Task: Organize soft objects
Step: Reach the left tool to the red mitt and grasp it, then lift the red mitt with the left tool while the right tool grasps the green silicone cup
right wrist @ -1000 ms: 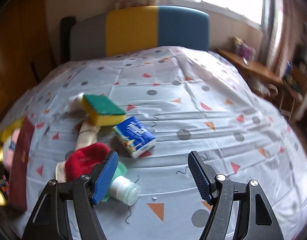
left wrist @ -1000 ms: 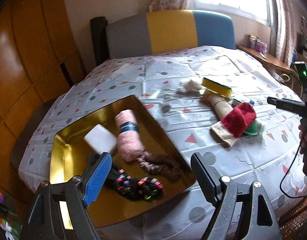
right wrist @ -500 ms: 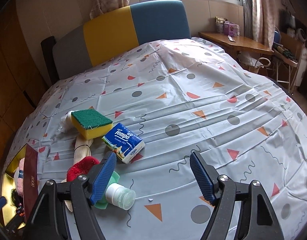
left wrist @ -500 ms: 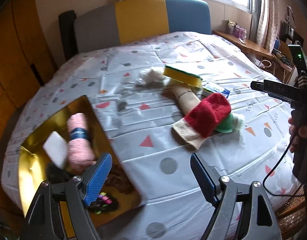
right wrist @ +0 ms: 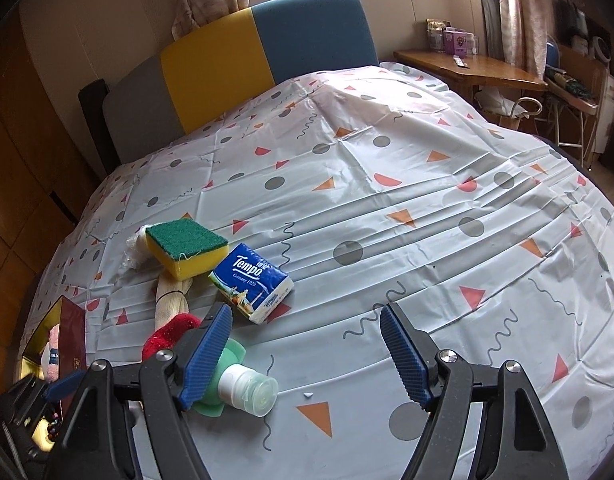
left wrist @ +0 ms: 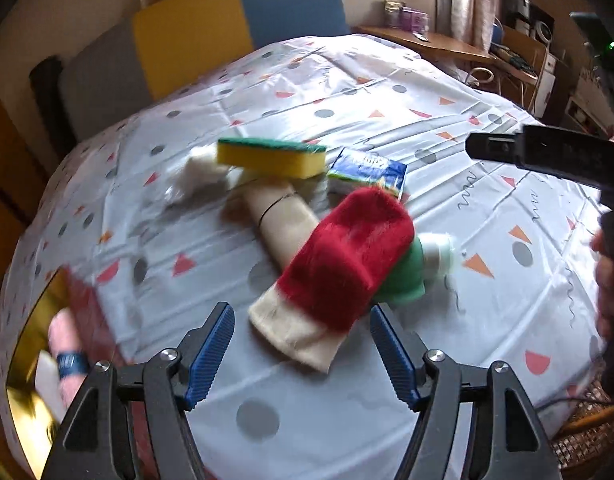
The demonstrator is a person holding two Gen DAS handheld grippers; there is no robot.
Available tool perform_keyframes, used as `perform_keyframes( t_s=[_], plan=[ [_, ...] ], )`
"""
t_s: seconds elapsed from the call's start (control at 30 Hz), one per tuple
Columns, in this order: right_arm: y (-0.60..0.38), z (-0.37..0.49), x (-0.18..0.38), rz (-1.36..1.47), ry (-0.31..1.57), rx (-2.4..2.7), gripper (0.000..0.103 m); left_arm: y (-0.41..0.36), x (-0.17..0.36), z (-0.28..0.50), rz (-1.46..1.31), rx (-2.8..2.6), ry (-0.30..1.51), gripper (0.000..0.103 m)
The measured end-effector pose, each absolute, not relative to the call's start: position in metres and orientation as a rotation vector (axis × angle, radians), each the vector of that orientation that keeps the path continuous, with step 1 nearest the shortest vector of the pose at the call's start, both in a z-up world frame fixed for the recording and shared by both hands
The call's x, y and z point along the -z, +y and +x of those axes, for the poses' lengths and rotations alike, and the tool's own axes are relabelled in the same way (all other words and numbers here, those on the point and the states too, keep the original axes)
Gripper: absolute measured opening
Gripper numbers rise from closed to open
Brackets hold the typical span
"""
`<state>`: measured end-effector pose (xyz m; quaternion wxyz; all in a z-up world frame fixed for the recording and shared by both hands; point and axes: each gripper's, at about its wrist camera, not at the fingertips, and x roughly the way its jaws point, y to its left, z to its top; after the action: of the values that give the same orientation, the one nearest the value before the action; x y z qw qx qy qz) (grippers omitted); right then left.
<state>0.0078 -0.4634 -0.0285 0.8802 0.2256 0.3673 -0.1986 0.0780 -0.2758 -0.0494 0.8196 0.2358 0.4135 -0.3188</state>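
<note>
Red mitten (left wrist: 347,256) just ahead of left hand-held gripper (left wrist: 303,344), jaws apart, closing, empty

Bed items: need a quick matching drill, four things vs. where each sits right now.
Things:
1. sponge
2. tissue pack
3. red mitt
4. pink roll

Places:
A. in the gold tray
B. partly covering the green bottle
C. resting on the beige roll
D. flat on the sheet, right of the sponge

Pairs: 1-C, 2-D, 3-B, 4-A
</note>
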Motion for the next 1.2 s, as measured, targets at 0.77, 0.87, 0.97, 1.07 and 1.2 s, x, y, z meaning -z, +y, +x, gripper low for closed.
perform_keyframes(
  t_s=[0.77, 0.87, 0.97, 1.07, 1.2],
  plan=[
    [-0.456, 0.019, 0.045, 0.462, 0.839, 0.354, 0.077, -0.244, 0.065, 0.048, 0.26, 0.85, 1.058, 0.011],
    [-0.453, 0.02, 0.047, 0.444, 0.851, 0.352, 0.077, -0.233, 0.071, 0.038, 0.243, 0.835, 1.108, 0.018],
    [-0.451, 0.02, 0.047, 0.434, 0.857, 0.35, 0.077, -0.232, 0.068, 0.03, 0.274, 0.832, 1.069, 0.051],
    [-0.451, 0.02, 0.048, 0.433, 0.861, 0.352, 0.077, -0.241, 0.06, 0.025, 0.347, 0.856, 1.008, 0.065],
    [-0.453, 0.021, 0.049, 0.449, 0.863, 0.345, 0.077, -0.261, 0.069, 0.023, 0.5, 0.898, 0.96, 0.072]
  ],
)
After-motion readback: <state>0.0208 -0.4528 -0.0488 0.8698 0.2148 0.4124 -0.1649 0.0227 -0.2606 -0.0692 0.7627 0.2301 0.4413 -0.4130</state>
